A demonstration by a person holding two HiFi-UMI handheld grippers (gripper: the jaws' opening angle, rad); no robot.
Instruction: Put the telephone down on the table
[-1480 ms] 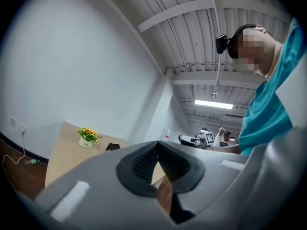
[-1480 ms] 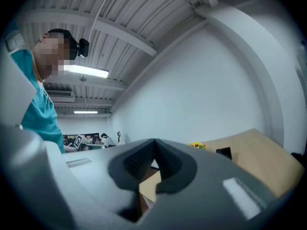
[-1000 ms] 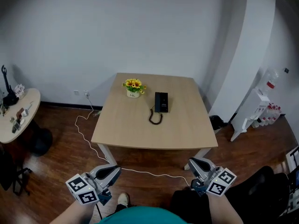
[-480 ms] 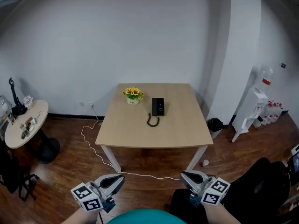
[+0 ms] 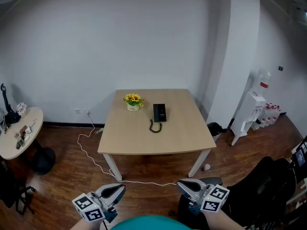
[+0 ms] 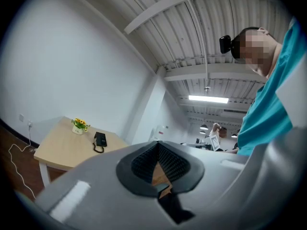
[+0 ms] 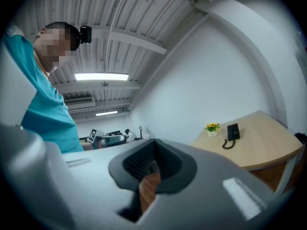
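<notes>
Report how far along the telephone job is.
Done: the telephone lies flat on the table, beside the flower pot. In hand: nothing; the left hand-held gripper and right hand-held gripper are shut and empty, far from the table. Left: nothing that shows.

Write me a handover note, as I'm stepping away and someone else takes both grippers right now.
Left gripper: shut, empty, held low near the body, well short of the table.
Right gripper: the same, shut and empty.
Telephone: lies on the table, beside the flower pot, with its cord curled on the near side.
Done: the telephone is down and nothing holds it.
Left: nothing visible. From this far away I cannot tell if the handset sits squarely.
</notes>
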